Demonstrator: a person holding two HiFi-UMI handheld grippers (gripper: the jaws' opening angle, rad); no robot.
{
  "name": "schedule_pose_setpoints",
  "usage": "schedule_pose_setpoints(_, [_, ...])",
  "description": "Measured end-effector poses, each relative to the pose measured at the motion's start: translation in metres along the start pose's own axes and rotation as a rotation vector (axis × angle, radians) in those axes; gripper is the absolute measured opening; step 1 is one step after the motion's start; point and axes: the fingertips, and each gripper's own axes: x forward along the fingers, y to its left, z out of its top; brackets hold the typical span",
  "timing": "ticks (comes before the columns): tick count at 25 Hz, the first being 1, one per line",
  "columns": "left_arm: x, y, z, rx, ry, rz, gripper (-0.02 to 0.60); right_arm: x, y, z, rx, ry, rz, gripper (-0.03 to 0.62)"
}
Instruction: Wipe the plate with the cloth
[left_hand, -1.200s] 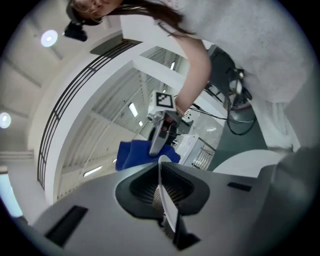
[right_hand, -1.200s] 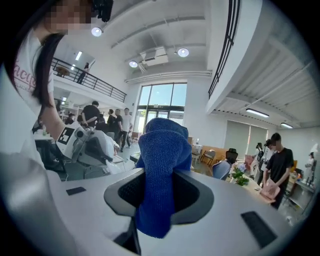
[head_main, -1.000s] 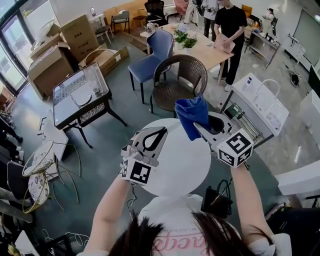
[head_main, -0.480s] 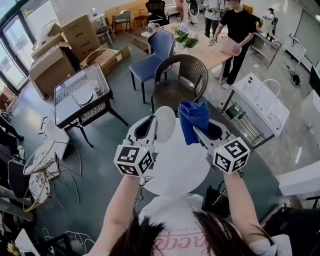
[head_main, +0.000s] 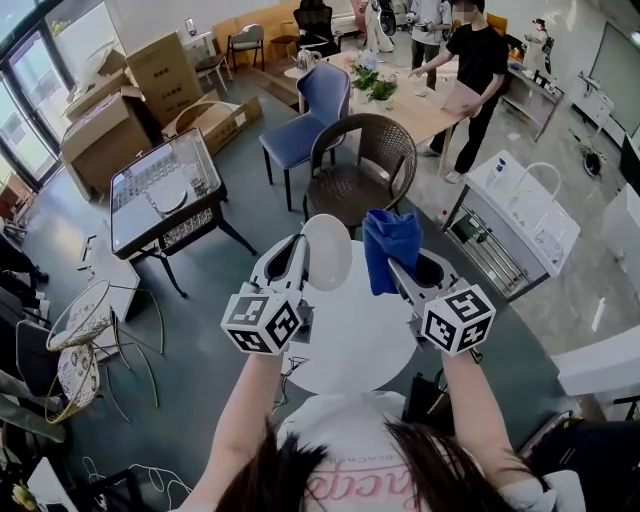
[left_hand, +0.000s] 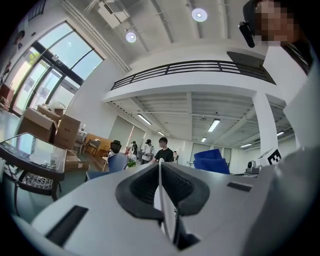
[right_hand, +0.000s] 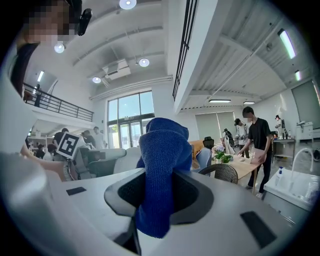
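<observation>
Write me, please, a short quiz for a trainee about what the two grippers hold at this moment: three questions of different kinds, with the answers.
1. Choose one: the right gripper is shut on A) a sponge, B) a blue cloth, C) nothing.
2. True or false: the white plate lies flat on the round table.
3. Fill in: the left gripper is shut on the ____.
Key: 1 B. 2 False: it is held up in the jaws, off the table. 3 white plate.
</observation>
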Motion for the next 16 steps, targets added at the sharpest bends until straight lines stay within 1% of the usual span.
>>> schedule_pose_setpoints(3, [0.0000,-0.0017,0.0012,0.030,0.003,0.008,0.021,-0.0008,-0.0020,-0.0010,-0.007,0.006,-0.002,0.132])
schedule_pose_setpoints(8, [0.0003,-0.0034,0.0025,-0.010,-0.011,-0.008,0.021,0.0004,0.0005,-0.0041,-0.016,0.018,0.004,0.132])
schedule_pose_setpoints(16, [0.0049,-0.0023,0.0070,-0.009,-0.022,-0.010,0.021,0.0069,0.0020,-0.0010,-0.038,0.027,0.012,0.132])
